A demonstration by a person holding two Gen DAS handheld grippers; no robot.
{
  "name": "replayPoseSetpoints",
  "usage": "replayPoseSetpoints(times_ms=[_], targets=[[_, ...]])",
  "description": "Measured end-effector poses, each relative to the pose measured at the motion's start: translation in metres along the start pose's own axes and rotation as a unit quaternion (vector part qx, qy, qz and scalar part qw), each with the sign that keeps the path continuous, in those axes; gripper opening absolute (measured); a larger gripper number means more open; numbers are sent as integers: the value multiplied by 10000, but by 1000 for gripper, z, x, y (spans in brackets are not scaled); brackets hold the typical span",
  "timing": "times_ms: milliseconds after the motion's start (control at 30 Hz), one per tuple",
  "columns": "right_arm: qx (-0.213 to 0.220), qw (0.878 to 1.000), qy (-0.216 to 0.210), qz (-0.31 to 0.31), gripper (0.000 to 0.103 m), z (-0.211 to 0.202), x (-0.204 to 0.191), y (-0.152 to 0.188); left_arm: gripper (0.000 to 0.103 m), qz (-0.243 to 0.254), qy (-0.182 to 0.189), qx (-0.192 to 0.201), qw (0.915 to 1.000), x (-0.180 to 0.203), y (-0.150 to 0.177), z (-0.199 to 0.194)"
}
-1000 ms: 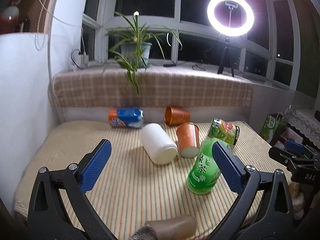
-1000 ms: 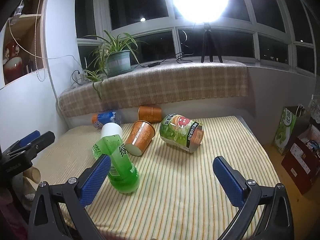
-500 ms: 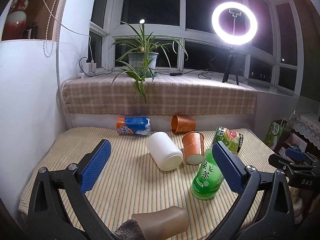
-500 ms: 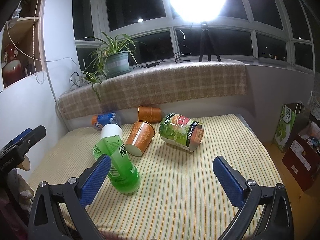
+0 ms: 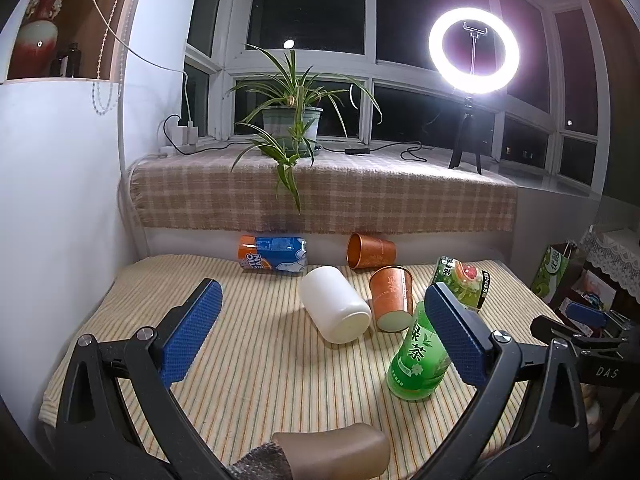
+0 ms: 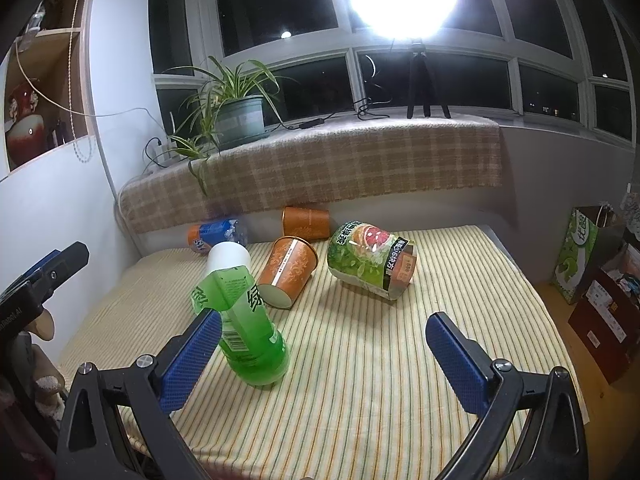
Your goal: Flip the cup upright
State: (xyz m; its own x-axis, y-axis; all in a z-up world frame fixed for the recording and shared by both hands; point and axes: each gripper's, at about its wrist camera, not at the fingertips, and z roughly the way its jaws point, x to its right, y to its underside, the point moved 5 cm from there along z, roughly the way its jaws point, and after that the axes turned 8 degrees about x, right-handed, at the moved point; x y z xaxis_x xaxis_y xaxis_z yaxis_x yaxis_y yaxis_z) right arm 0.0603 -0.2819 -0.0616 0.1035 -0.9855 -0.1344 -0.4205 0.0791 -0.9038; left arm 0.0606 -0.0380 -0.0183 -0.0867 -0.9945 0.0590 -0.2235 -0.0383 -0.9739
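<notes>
Lying on a striped cloth tabletop (image 5: 256, 364) are six containers. A white cup (image 5: 334, 309) rests on its side at centre, its closed base facing the left wrist camera; its interior cannot be seen in either view. Just right of it an orange patterned cup (image 5: 391, 297) lies tipped, white base toward the camera. A second orange cup (image 5: 370, 251) lies by the back wall with its open mouth showing a bare copper interior. A blue and orange container (image 5: 273, 255) lies on its side near the wall. A green tea container (image 5: 418, 354) sits tilted near the front, its cut top visible in the right wrist view (image 6: 250, 330). A green container with fruit print (image 6: 370, 260) lies on its side, well apart from the wall.

Left claw (image 5: 318, 334): jaws wide apart, holding nothing, hovering short of the white cup. Right claw (image 6: 320, 358): jaws wide apart, holding nothing, the tea container just beside its left finger.

Only the left wrist view shows the ring light (image 5: 474, 50) as a clear ring, and a brown rounded object (image 5: 336, 454) at the bottom edge. Only the right wrist view shows cardboard boxes (image 6: 604, 320) on the floor.
</notes>
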Motion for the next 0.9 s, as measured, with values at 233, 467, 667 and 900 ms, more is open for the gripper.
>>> replayPoseSetpoints(times_ms=[233, 467, 667, 900], targets=[[-72, 10000, -22, 22, 103, 3, -1, 1, 103, -11, -8, -7, 10000, -2, 0, 0], [-95, 10000, -5, 6, 103, 5, -2, 2, 103, -17, -10, -5, 10000, -3, -1, 0], [-138, 9999, -17, -8, 103, 8, -3, 4, 103, -10, -16, 0, 10000, -4, -1, 0], [-191, 9998, -22, -5, 103, 12, -4, 7, 103, -23, -32, -21, 10000, -7, -2, 1]])
